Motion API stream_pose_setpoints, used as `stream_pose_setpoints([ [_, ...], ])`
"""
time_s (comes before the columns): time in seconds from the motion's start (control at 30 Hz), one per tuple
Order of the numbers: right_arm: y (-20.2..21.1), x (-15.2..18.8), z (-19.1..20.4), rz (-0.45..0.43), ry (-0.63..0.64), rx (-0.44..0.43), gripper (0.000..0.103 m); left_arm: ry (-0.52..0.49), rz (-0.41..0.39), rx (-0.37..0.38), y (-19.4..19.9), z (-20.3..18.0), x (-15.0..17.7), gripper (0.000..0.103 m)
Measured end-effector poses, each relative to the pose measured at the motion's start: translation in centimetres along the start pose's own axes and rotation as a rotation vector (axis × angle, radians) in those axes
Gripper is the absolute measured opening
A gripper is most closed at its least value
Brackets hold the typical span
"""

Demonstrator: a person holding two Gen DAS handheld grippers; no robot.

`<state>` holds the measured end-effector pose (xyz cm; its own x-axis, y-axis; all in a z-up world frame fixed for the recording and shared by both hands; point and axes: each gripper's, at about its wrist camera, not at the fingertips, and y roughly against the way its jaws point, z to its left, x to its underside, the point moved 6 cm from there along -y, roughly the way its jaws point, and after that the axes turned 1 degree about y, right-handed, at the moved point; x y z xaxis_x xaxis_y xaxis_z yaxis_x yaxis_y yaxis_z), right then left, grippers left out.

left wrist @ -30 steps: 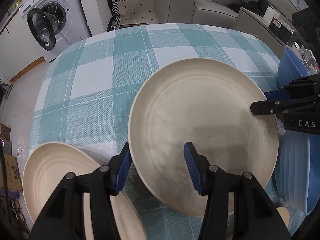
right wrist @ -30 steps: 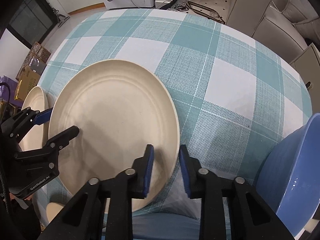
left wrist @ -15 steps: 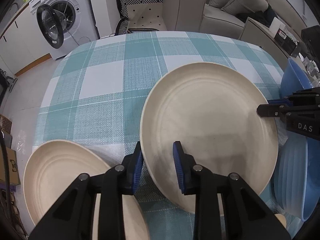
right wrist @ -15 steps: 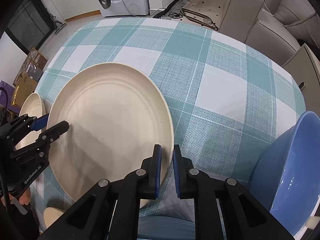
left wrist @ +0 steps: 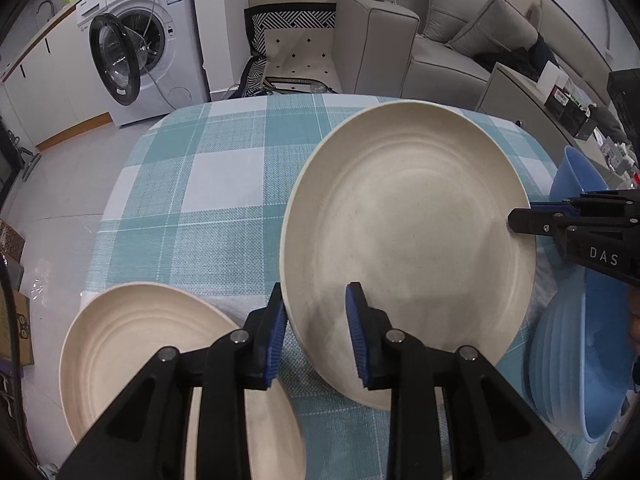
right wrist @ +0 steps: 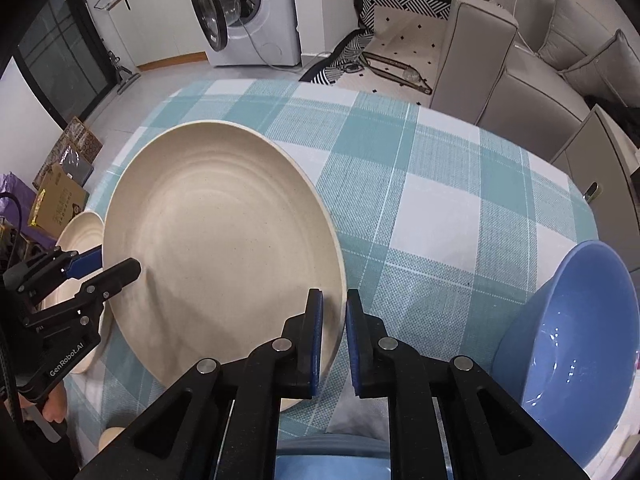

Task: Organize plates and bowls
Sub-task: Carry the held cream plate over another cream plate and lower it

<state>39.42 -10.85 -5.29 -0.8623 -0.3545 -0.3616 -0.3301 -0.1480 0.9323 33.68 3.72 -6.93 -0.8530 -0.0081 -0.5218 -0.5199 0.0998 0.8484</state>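
A large cream plate (left wrist: 408,248) is held over the checked tablecloth (left wrist: 208,208) by both grippers at once. The left gripper (left wrist: 316,336) is clamped on the near-left part of the plate's rim, one blue pad under the rim and the other on the inner face. The right gripper (right wrist: 331,340) is clamped on the opposite rim, its pads drawn tight with only the thin edge of the plate between them. The plate is seen face up and tilted, its far edge raised toward the sofa (left wrist: 452,48) in the left wrist view; being round, no long axis can be told, and its concentric rings are turned toward both cameras. Whether any part of its underside touches the cloth cannot be told.

A second, smaller cream plate (left wrist: 132,352) is seen lying on the cloth just beside the left gripper. A blue bowl (right wrist: 572,332) is seen standing tilted on its side at the right edge of the table, and a ribbed pale-blue bowl (left wrist: 576,360) lies near it. A washing machine (left wrist: 136,52) with its door open is seen beyond the table.
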Motion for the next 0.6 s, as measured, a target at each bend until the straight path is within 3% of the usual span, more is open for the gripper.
stream_pose_setpoints([
  [0.3, 2.6, -0.6, 1.3, -0.066, -0.009, -0.05, 0.012, 0.045, -0.044, 0.034, 2.2, 1.2, 0.2, 0.027],
  [0.6, 4.7, 0.3, 2.9, -0.083, 0.008, -0.072, 0.012, 0.039, -0.073, 0.011, 4.8, 1.6, 1.1, 0.025],
])
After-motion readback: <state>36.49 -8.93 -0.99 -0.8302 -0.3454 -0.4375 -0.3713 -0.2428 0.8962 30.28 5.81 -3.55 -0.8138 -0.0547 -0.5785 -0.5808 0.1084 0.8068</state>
